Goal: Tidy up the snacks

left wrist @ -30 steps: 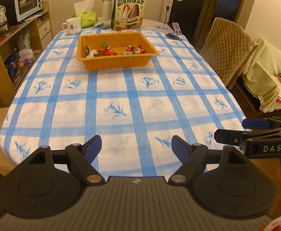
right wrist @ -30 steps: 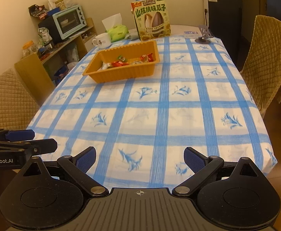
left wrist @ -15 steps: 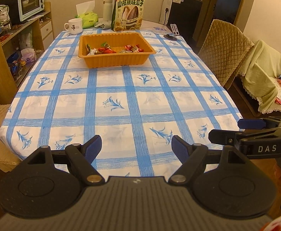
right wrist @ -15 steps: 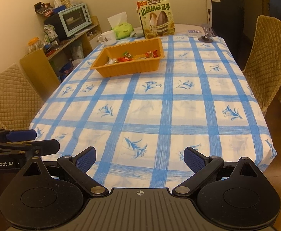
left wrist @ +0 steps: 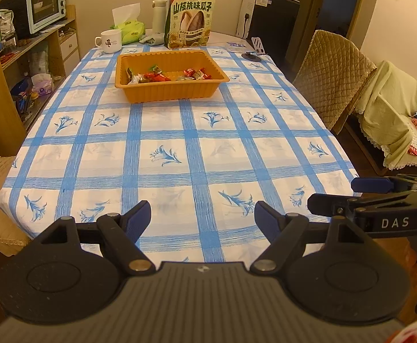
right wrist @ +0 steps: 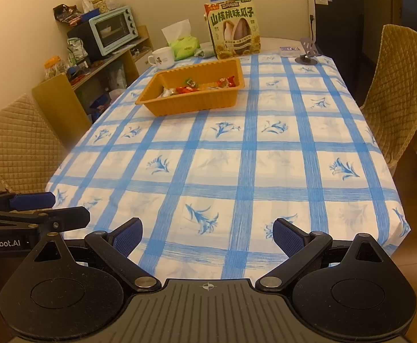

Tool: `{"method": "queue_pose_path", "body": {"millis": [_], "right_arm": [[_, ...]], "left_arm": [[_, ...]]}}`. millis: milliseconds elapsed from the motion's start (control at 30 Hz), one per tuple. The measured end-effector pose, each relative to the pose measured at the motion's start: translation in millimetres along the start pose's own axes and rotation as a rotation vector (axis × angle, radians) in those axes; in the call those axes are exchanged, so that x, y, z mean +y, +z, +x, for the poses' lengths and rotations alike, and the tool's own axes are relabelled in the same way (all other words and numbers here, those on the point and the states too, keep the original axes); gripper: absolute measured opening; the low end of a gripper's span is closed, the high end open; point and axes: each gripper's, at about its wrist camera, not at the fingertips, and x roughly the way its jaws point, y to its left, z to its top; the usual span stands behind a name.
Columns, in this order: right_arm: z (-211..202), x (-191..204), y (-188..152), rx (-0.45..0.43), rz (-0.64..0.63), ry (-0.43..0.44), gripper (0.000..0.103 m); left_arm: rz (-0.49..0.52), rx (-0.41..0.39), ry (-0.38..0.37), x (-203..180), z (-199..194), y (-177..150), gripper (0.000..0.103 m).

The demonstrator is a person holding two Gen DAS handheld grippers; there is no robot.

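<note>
Your left tongs and right tongs hang released, empty, with the orange ribbed plastic tray of wrapped snacks well ahead on the table.

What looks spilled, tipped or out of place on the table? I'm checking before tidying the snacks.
Nothing stands out. The wrapped snacks all lie inside the orange tray, the seed bag stands upright behind it, and no spill shows on the tablecloth.

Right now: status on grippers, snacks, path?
Left gripper and right gripper open, empty, at near table edge. Snacks in orange tray at far end. Tablecloth between bare.
</note>
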Motion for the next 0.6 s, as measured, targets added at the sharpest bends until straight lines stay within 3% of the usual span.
{"method": "queue_pose_path", "body": {"millis": [600], "right_arm": [[-5.1, -14.7, 3.8, -0.011, 0.024, -0.006, 0.097]], "left_arm": [[0.025, -0.003, -0.009, -11.3, 5.4, 8.9, 0.078]]}}
